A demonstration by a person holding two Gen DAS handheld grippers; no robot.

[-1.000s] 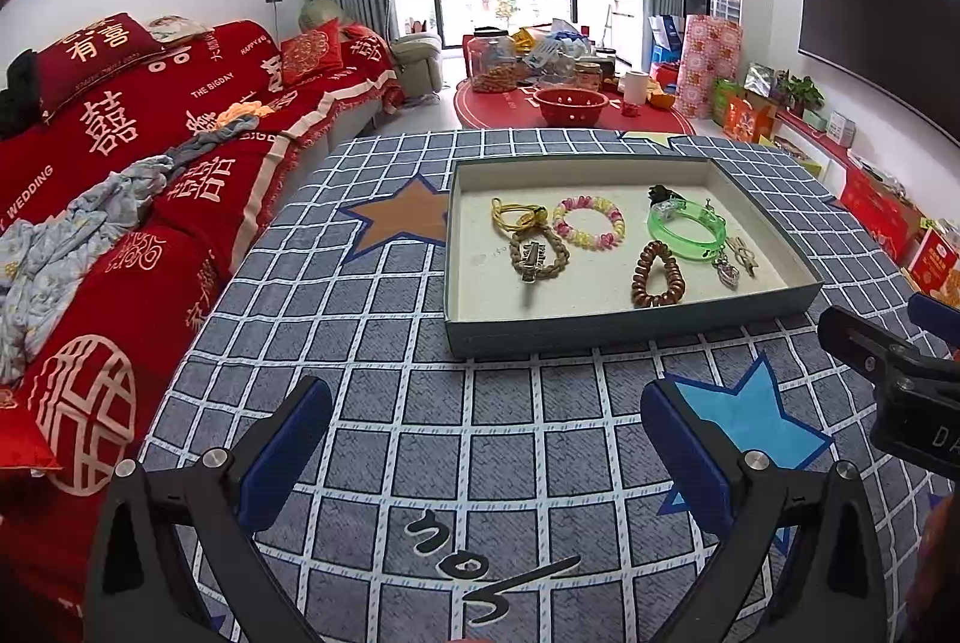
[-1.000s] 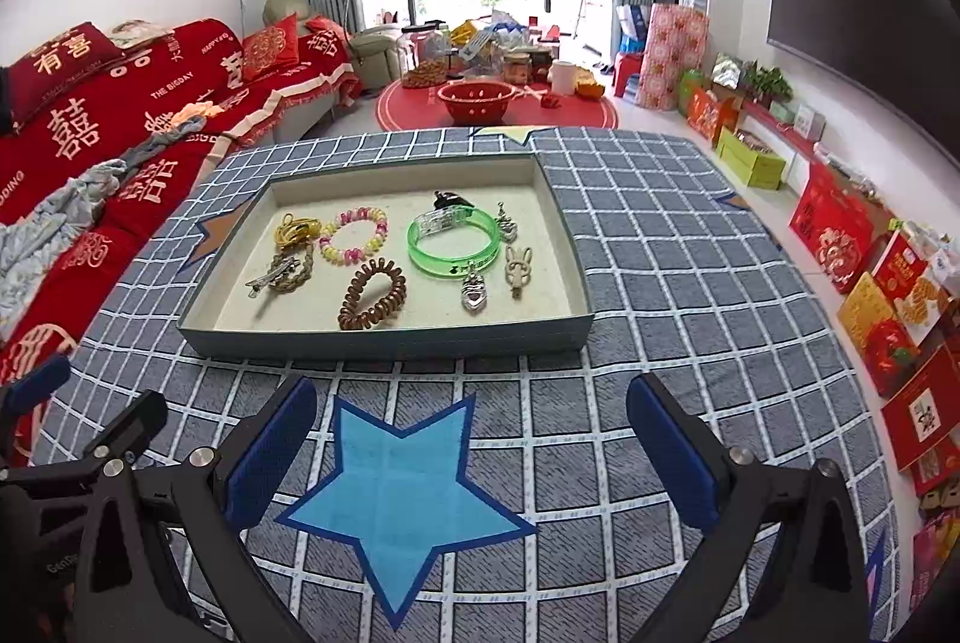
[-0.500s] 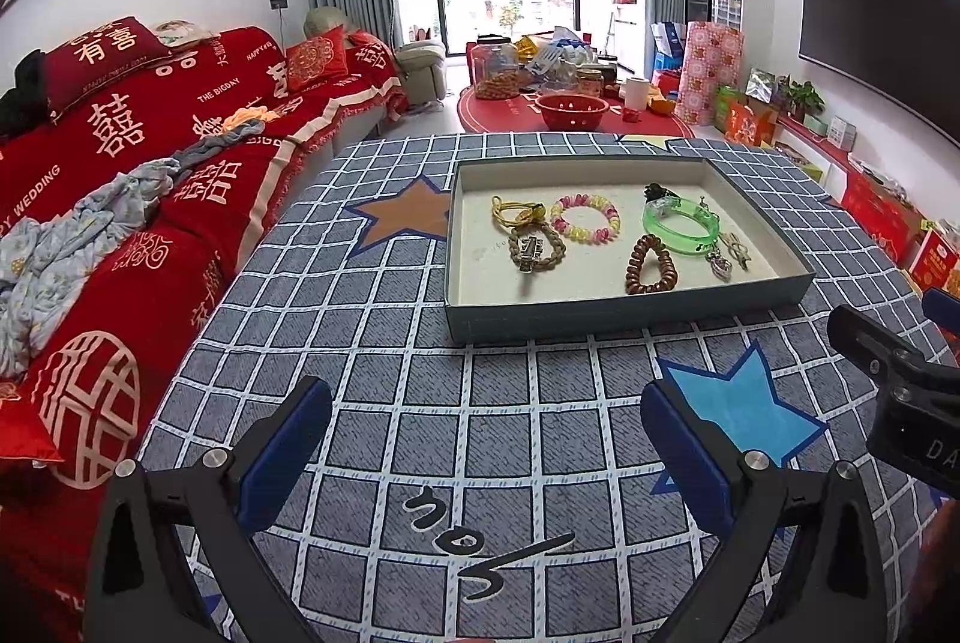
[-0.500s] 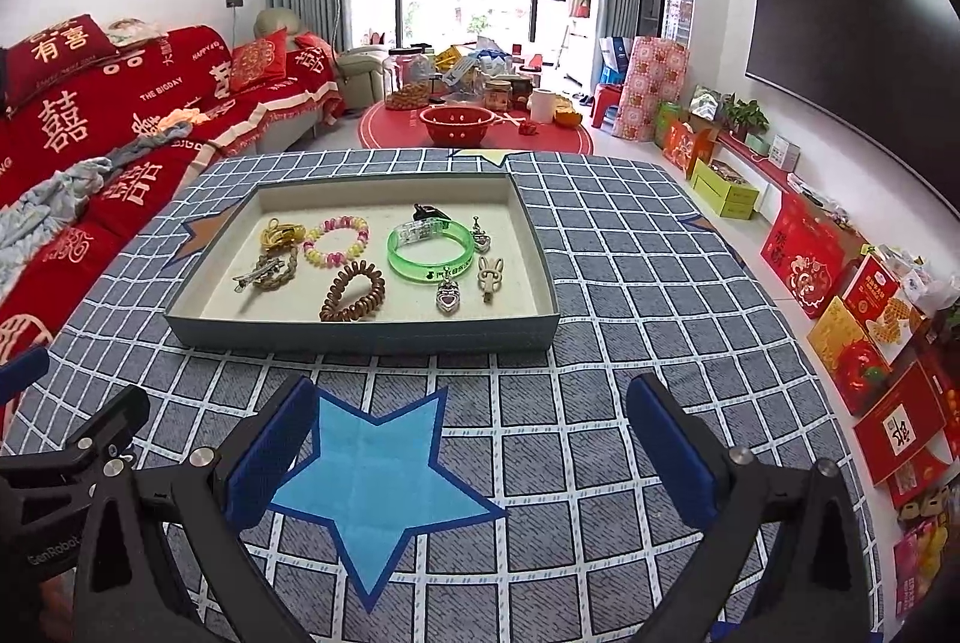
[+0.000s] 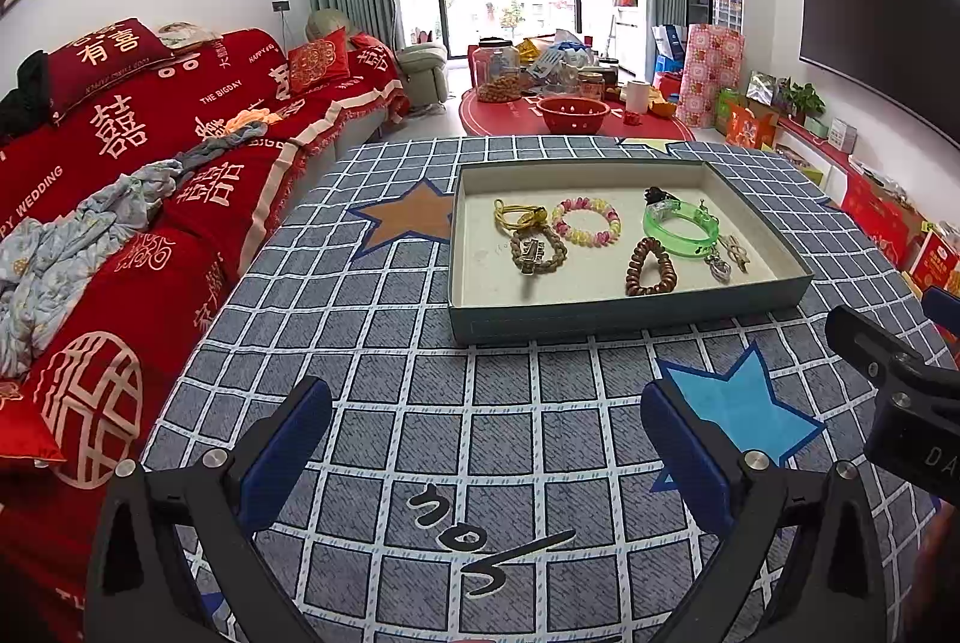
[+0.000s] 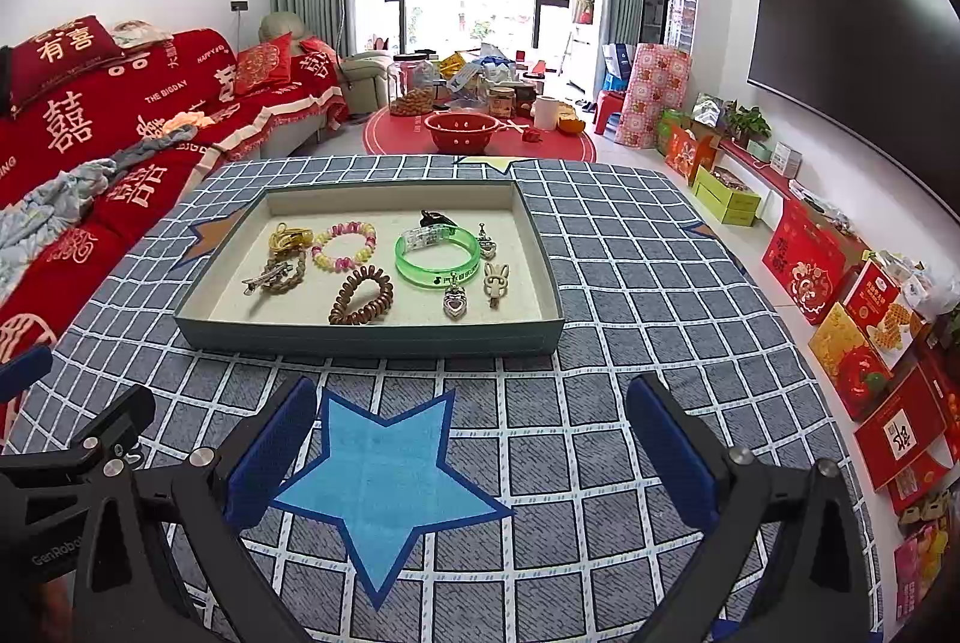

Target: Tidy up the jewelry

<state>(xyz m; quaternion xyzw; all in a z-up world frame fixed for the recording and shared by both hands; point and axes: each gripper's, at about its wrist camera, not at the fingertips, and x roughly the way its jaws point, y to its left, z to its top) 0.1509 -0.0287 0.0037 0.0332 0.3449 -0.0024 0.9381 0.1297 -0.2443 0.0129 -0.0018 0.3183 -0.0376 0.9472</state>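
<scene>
A grey-green tray (image 5: pixel 630 313) (image 6: pixel 372 340) sits on the checked cloth and holds the jewelry. In it lie a green bangle (image 5: pixel 681 226) (image 6: pixel 437 257), a pink-yellow bead bracelet (image 5: pixel 586 221) (image 6: pixel 344 245), a brown coil band (image 5: pixel 651 268) (image 6: pixel 361 295), a gold band (image 5: pixel 519 217) (image 6: pixel 290 238), a brown bead bracelet with a clip (image 5: pixel 538 253) (image 6: pixel 276 275), and small charms (image 5: pixel 729 256) (image 6: pixel 474 283). My left gripper (image 5: pixel 486 448) is open and empty, short of the tray. My right gripper (image 6: pixel 471 448) is open and empty over a blue star (image 6: pixel 384 475).
A red sofa (image 5: pixel 120 175) runs along the left of the table. A red round table (image 6: pixel 480 138) with jars and a red bowl stands behind. Boxes (image 6: pixel 864 319) line the right wall under a TV. The right gripper's body shows in the left wrist view (image 5: pixel 900 391).
Both grippers have drawn back and risen a little from the tray, so it looks smaller and farther. Both stay open and empty. The jewelry has not moved.
</scene>
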